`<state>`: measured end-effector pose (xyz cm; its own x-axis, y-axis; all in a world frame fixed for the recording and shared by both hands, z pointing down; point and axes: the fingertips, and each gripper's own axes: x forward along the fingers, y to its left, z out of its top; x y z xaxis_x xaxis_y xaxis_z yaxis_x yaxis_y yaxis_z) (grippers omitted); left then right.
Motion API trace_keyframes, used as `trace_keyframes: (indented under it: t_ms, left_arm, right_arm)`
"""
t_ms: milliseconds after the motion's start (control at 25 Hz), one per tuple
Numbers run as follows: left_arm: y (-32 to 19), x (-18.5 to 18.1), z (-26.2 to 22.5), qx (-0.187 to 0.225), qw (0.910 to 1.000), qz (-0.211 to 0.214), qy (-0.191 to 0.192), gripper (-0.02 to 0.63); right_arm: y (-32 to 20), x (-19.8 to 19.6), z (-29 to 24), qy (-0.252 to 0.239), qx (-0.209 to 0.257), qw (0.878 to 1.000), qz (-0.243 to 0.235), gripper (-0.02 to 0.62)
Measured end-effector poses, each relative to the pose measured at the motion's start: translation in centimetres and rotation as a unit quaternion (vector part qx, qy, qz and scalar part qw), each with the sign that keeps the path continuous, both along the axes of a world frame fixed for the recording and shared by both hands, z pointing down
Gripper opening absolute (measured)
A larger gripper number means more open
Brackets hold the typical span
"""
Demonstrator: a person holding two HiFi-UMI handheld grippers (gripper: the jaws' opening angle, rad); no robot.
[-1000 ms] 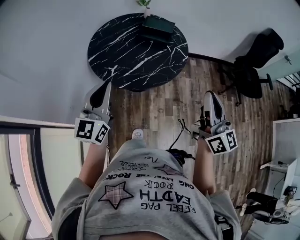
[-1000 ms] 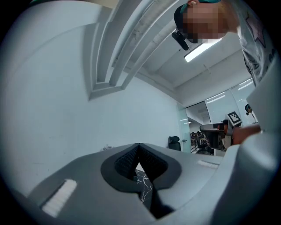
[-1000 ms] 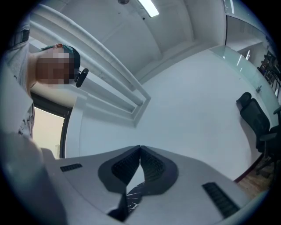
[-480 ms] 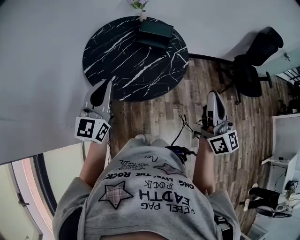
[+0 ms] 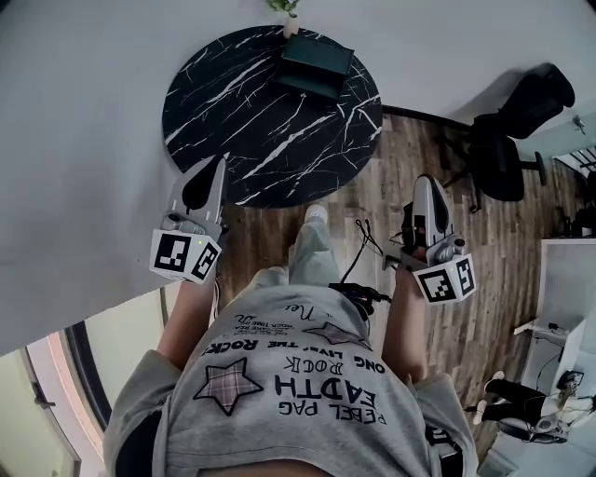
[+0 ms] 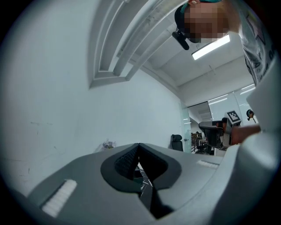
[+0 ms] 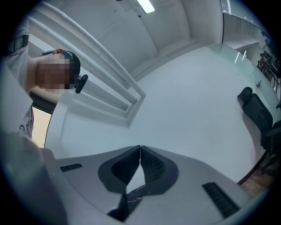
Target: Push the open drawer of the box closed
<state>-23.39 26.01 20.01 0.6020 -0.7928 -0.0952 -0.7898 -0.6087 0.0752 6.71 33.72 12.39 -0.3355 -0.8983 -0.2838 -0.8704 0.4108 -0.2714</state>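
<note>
A dark green box (image 5: 317, 61) stands at the far side of a round black marble table (image 5: 251, 121) in the head view; its drawer is too small to make out. My left gripper (image 5: 217, 168) is held at waist height over the table's near edge, well short of the box. My right gripper (image 5: 424, 183) hangs over the wooden floor to the table's right. Both are shut with nothing between the jaws. In the left gripper view the left gripper (image 6: 139, 145) points at a white wall. The right gripper (image 7: 140, 147) shows closed pads in the right gripper view.
A small plant (image 5: 290, 9) stands behind the box. A black office chair (image 5: 510, 140) sits at the right, a black cable (image 5: 361, 250) lies on the floor, and white shelving (image 5: 568, 279) is at the far right. My leg and shoe (image 5: 316, 214) reach toward the table.
One leg has stepped forward toward the table. Both grippers keep the same shut pose and have hardly shifted in the view.
</note>
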Motion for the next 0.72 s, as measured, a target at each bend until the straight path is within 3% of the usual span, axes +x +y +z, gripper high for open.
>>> trace_keyframes:
  t_ms: [280, 720]
  left_arm:
    - [-5.0, 1.9, 0.0, -0.003, 0.9998, -0.021, -0.002, 0.009]
    - [-15.8, 7.2, 1.0, -0.030, 0.9975, -0.064, -0.007, 0.009]
  right_arm:
    - [-7.2, 1.7, 0.1, -0.001, -0.001, 0.999, -0.032, 0.012]
    - [-21.1, 7.9, 0.7, -0.007, -0.022, 0.997, -0.078, 0.012]
